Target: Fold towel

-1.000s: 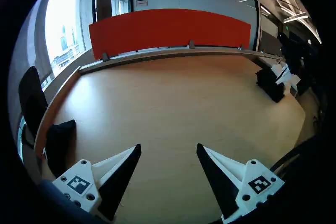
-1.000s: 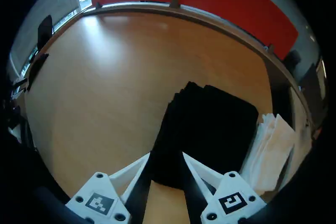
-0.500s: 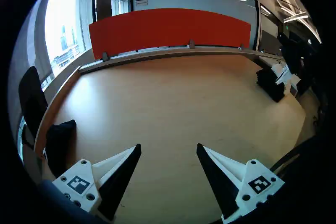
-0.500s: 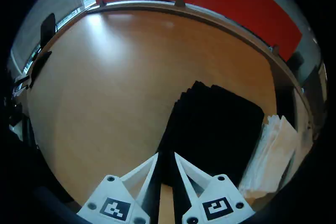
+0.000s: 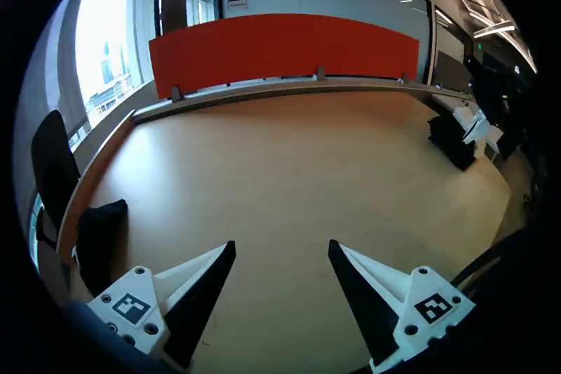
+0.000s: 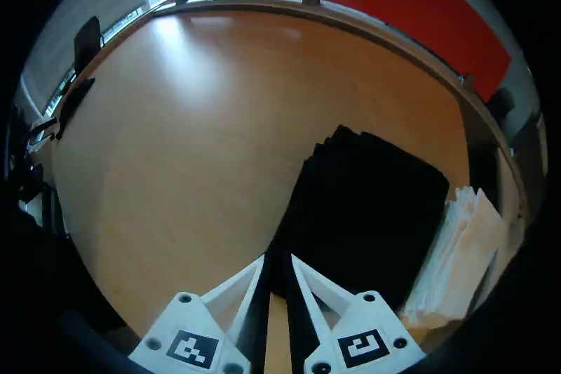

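Black towel (image 6: pixel 372 219): lies flat on the wooden surface (image 6: pixel 182 135), toward its right side. Its far edge shows several layers, and a pile of pale cloths (image 6: pixel 456 248) sits just beside it on the right. Right claw (image 6: pixel 278 262): fingers nearly together on the towel's near corner, dark cloth pinched between the tips; held low, pointing forward and down across the surface. Left claw (image 5: pixel 280 248): fingers spread wide, holding nothing, poised above bare wood well apart from the towel, facing a red panel (image 5: pixel 280 48) at the far edge. Step in hand, by judgement: securing the first corner, ahead of any lift or fold. Next move calls for: raising that corner without dragging the layers beneath, and bringing the left claw across to take a second corner so the cloth can be spread or folded evenly. Whether the pinch takes one layer or several cannot be told.
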{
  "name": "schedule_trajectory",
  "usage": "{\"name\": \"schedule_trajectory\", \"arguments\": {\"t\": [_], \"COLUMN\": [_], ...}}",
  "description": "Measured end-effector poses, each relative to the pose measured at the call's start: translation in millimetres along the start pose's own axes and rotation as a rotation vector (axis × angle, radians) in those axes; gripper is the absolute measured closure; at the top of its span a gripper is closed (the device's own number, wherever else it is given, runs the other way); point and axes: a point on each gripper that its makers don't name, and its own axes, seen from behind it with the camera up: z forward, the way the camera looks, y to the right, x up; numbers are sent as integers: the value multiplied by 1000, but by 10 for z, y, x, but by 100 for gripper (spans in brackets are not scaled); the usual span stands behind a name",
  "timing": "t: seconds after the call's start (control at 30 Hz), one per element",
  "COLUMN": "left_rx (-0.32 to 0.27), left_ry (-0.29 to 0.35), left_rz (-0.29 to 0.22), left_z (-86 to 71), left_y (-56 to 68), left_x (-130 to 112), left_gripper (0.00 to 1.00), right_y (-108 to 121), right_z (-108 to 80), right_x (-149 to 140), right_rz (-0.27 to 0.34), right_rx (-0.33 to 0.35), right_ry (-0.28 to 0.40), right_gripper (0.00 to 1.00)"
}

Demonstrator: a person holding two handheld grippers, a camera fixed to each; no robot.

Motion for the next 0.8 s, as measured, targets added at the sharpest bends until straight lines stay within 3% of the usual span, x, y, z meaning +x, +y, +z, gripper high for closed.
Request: {"name": "schedule_trajectory", "arguments": {"t": [0.2,0.27,0.33,0.47,0.6,0.67,0.8], "left_rx": [1,3,4,6,8,10,12], "left_ry": [0,1,2,3,4,5,8], "left_rz": [0,-2,-3,-4,-5,-7,-14], "left_z": [5,6,7,8,15,23,41], "left_y": [-2,-3,-5,-14,-26,-36,-55], "left_x": [-10,-2,4,9,14,20,40], "left_gripper": [2,2,2,2,2,2,2], "right_y": [-9,-16,-23,-22,-10,-2,8], "right_z": [-8,-21,-36,-66,-100,-120,-155], "right_x": [36,54,65,67,68,76,85], "right_rz": [11,19,27,40,47,55,76], "right_rx": [-4,-5,-4,-10,-24,-31,-47], "right_ry": [15,25,33,48,62,69,85], "right_gripper": [88,81,69,29,7,0,0]}}
